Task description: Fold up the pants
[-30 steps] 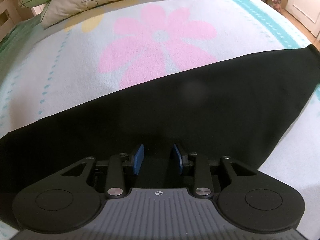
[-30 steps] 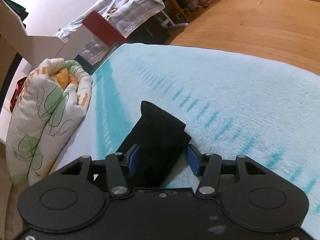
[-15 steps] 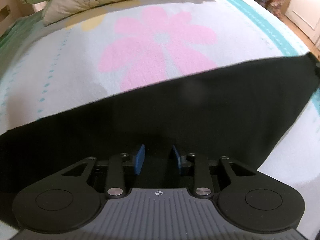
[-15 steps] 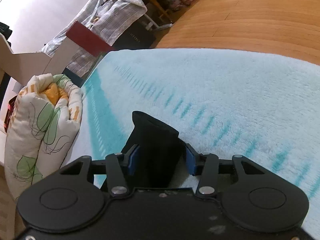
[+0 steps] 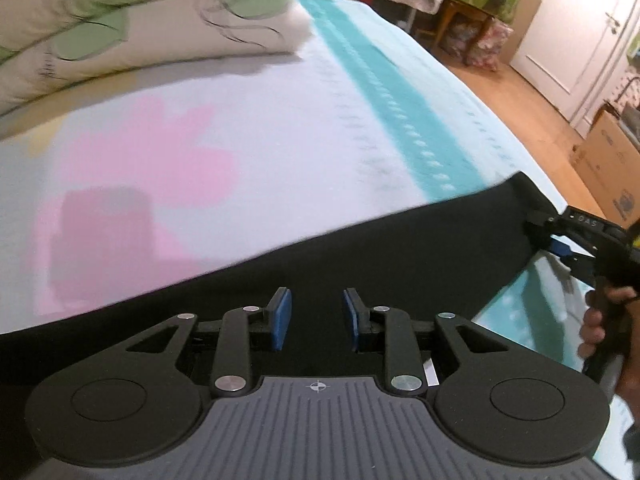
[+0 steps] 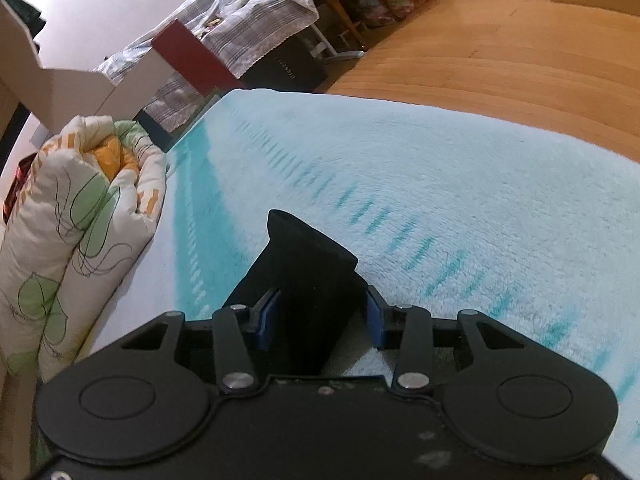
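**Pants lifted taut, fold in progress**

Left wrist view: the black pants (image 5: 360, 256) stretch from 9 to 3 o'clock above the bed (image 5: 280, 112). The left gripper (image 5: 316, 316), jaws part open, seems to pinch cloth; I cannot tell.

Right wrist view: the right gripper (image 6: 320, 320) clamps a corner. Next, I judge: carry both ends over together.

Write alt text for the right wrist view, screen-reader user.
The right tool grips a bunched corner of black pants between its blue pads, above a fluffy light-blue blanket with teal dashes. A rolled floral quilt lies at left; wooden floor and cluttered furniture sit beyond.
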{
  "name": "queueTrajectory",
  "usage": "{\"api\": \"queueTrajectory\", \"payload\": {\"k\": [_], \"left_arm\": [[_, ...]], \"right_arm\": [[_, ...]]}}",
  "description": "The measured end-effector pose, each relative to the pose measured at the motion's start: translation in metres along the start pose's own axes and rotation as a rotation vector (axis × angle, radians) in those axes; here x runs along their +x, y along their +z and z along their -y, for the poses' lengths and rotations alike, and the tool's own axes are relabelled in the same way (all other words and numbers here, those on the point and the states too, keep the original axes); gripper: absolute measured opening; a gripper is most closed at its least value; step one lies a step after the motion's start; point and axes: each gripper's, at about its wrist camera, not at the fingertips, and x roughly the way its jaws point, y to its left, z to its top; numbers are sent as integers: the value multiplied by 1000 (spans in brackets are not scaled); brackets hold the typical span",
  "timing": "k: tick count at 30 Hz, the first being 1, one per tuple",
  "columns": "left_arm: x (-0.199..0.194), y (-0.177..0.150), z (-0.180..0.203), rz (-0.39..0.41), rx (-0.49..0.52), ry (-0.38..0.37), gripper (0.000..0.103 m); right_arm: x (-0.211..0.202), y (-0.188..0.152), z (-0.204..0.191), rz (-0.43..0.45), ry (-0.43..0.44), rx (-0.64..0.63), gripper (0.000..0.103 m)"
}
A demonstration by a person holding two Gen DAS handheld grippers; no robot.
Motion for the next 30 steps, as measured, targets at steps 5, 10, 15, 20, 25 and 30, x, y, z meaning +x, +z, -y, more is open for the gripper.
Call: {"api": "queueTrajectory", "payload": {"k": [5, 10, 15, 20, 25, 30], "left_arm": [[26, 5, 19, -24, 35, 3, 28], [40, 7, 24, -41, 41, 16, 28], [54, 4, 25, -79, 69, 28, 27], [56, 3, 24, -67, 68, 28, 27], [58, 2, 25, -52, 57, 37, 27], [54, 3, 26, -45, 54, 39, 27]], "right_arm": [[0, 0, -1, 8, -16, -54, 27], [2, 2, 6, 14, -3, -62, 13], [-2, -1, -9, 38, -19, -148, 10], [-19, 3, -29, 95, 23, -209, 9], [-47, 3, -63, 151, 96, -299, 9], [-78, -11, -113, 174, 187, -434, 9]]}}
